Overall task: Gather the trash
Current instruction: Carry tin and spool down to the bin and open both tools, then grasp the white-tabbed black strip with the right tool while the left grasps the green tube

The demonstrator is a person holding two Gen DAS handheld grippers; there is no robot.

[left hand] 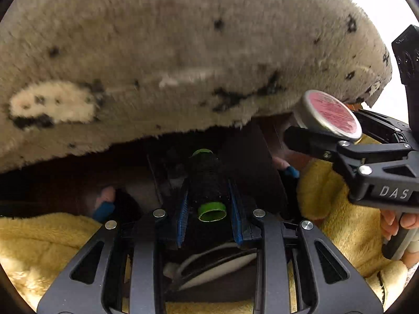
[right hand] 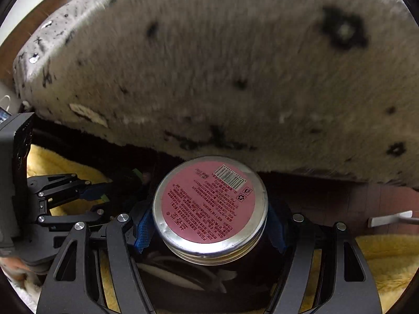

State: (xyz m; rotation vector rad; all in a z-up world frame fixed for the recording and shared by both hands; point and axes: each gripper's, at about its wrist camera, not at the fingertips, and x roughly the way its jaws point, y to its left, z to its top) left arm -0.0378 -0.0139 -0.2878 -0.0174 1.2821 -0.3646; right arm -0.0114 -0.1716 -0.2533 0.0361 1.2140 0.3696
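Black linkage arms frame the left gripper (left hand: 209, 209), whose ribbed blue pads (left hand: 183, 214) are closed on a black spool (left hand: 208, 183), a rough-wound cylinder with a bright green plastic core showing at both ends. Beside it, the right gripper (right hand: 209, 225) clamps a round metal tin (right hand: 209, 204) between its own blue pads; the tin is dull silver, shallow and seamed, with a pink printed label and a barcode across its flat face. From the left wrist view the same tin (left hand: 328, 115) sits tilted, up and to the right of the spool. Below both tools lies fluffy yellow fleece (left hand: 39, 238). Beyond them spreads a shaggy grey-beige rug (right hand: 222, 73) flecked with black marks, probably resting on dark flooring, though motion blur makes that uncertain.
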